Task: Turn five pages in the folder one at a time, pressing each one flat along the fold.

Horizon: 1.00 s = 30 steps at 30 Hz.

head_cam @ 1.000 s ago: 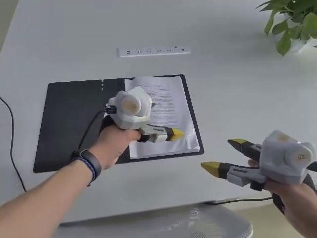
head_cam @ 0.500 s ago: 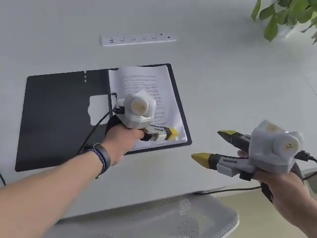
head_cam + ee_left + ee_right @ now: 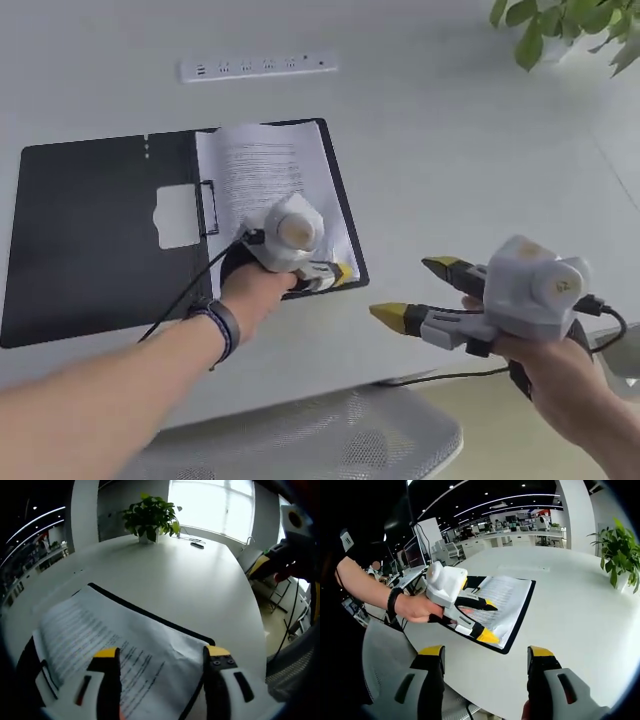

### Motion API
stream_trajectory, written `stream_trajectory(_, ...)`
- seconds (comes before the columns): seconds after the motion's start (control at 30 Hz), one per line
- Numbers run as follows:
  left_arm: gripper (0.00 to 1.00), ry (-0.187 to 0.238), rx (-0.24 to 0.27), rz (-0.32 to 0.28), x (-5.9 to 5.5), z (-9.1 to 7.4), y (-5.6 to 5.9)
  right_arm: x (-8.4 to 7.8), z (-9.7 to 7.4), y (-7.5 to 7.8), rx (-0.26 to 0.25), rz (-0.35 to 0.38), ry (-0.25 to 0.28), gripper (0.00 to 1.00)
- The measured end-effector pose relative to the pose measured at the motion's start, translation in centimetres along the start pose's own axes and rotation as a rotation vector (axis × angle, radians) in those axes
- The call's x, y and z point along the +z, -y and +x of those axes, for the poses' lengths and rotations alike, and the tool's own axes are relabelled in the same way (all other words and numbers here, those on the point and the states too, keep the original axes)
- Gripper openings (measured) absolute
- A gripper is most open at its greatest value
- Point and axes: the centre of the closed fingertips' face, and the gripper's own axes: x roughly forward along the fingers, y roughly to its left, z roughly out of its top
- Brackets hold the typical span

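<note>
Holding nothing in the left claw [image 3: 162, 652], jaws spread wide, yellow tips low over the printed pages [image 3: 262, 170] close to their near right corner; cannot tell whether touching the paper. Has crept over the last second from further in on the sheet out toward that corner. Otherwise just a swing of the head view, sliding everything leftward in the picture, with no real shift of the folder [image 3: 80, 250] on the worktop [image 3: 450, 150]. Likewise open and empty for the right claw [image 3: 410, 288], still waiting near the worktop's front edge, well apart from the folder. As for the folder: black, lying open and flat, whole stack on the right half, left inside cover bare of sheets, so probably no page turned yet out of the five. Reads as lining up to pinch the top sheet by its corner for the first turn. Worth catching a single sheet only, thin and close-stacked by the look of it, easy to lift two together. After that, over to the left half and a press flat along the fold
</note>
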Motion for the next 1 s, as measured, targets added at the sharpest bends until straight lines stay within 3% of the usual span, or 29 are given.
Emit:
stream_trajectory(0.13, 0.60, 0.004, 0.010, 0.025, -0.2, -0.1, -0.4, 0.0, 0.3, 0.0, 0.008, -0.003, -0.005, 0.65)
stream_trajectory(0.3, 0.59, 0.010, 0.012, 0.039, -0.3, 0.0, -0.6, 0.3, 0.8, 0.4, 0.018, -0.007, -0.005, 0.65)
stream_trajectory(1.0, 0.47, 0.056, 0.027, 0.020, -0.1, -0.3, -1.5, 1.8, 3.2, 1.0, 0.069, -0.028, 0.005, 0.64)
